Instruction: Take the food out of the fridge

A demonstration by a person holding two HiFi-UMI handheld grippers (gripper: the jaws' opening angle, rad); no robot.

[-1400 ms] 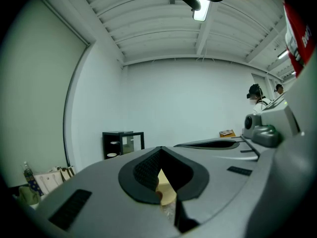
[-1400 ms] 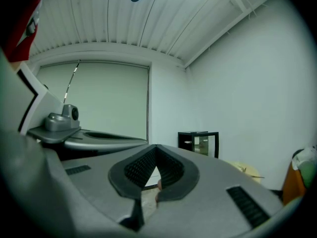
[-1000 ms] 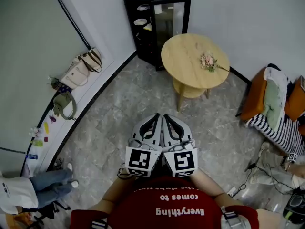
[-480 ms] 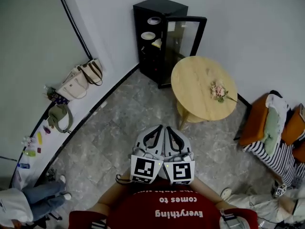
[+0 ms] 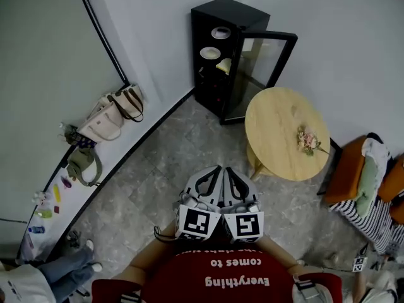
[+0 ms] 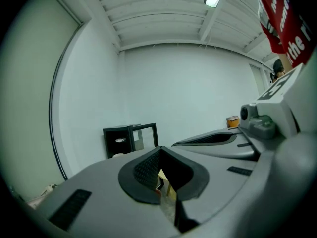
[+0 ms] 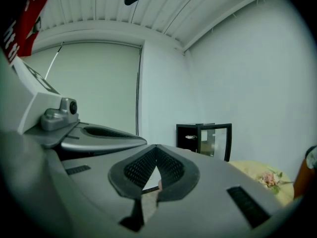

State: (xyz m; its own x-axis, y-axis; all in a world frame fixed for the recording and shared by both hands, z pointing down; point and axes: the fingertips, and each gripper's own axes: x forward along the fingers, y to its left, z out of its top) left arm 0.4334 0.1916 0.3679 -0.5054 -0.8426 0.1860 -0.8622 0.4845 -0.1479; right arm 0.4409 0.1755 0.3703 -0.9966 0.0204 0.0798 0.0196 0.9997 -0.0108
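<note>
A black fridge (image 5: 218, 17) stands against the far wall with its glass door (image 5: 264, 74) swung open. On its shelves I see two white plates (image 5: 220, 32) and something yellow (image 5: 224, 65). My left gripper (image 5: 211, 170) and right gripper (image 5: 228, 170) are held side by side in front of my chest, both shut and empty, far short of the fridge. The left gripper view shows its shut gripper (image 6: 159, 148) with the fridge (image 6: 130, 140) small beyond it. In the right gripper view the gripper (image 7: 156, 147) is shut too, with the fridge (image 7: 204, 139) ahead.
A round wooden table (image 5: 281, 128) with a small flower bunch (image 5: 308, 139) stands right of the fridge. Bags (image 5: 112, 115) and small bottles (image 5: 47, 197) line the left ledge. An orange chair with striped cloth (image 5: 369, 182) is at the right. A person's legs (image 5: 63, 273) show at the lower left.
I have moved across the floor with both grippers kept shut together. The fridge and table have slid right and down in the head view, and the fridge looks a little larger.
</note>
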